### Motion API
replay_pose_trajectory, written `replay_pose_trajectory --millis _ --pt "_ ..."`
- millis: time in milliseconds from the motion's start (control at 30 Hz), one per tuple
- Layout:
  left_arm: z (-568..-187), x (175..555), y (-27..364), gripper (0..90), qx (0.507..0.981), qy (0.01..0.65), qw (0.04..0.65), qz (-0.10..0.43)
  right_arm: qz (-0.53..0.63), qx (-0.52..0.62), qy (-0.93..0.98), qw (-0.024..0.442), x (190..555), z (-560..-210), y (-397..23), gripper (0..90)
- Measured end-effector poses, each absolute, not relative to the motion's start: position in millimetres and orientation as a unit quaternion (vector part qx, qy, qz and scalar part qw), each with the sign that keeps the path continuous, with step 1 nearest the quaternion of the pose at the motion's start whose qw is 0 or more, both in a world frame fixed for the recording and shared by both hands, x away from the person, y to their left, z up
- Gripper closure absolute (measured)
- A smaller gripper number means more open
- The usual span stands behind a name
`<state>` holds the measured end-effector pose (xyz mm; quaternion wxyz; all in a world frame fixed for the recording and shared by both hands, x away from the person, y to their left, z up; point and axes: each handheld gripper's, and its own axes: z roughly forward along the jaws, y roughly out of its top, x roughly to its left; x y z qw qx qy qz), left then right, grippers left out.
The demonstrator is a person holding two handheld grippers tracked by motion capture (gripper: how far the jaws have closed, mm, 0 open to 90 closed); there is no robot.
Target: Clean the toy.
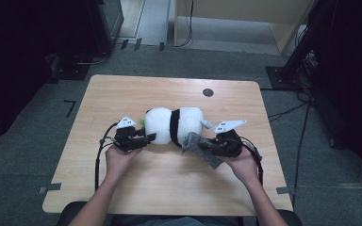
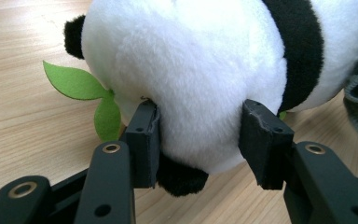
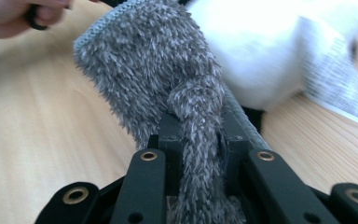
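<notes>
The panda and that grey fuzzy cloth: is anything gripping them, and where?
Left tool clamps the panda at its lower white body. Right tool pinches a bunched fold of the grey cloth.

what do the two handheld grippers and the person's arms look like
Both the left gripper and the right gripper are black, each with two flat black arms joined by brass-ringed pivots and ending in blocky dark pads. A pale grey three-cornered plate with small dark markings tops each, and a black cable trails from each. The forearms are bare, no sleeves in view.
</notes>
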<state>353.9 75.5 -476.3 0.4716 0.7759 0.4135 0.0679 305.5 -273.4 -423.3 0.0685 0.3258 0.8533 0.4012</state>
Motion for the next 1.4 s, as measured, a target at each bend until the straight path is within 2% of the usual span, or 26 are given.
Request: replay_pose_trajectory --millis 333,667,1000,1400 --pt "-476 355 75 48.2 0.773 0.414 0.476 0.065 0.386 0.264 0.883 0.036 311 -430 -211 76.7" --pt "-474 356 74 50.1 0.775 0.414 0.472 0.068 0.371 0.262 0.890 0.038 338 -442 -158 76.6" --pt "-474 356 72 52.2 0.778 0.413 0.466 0.078 0.375 0.279 0.883 0.052 340 -443 -171 76.5" --pt "-474 357 72 53.3 0.780 0.411 0.466 0.077 0.381 0.314 0.868 0.061 327 -437 -230 76.3"
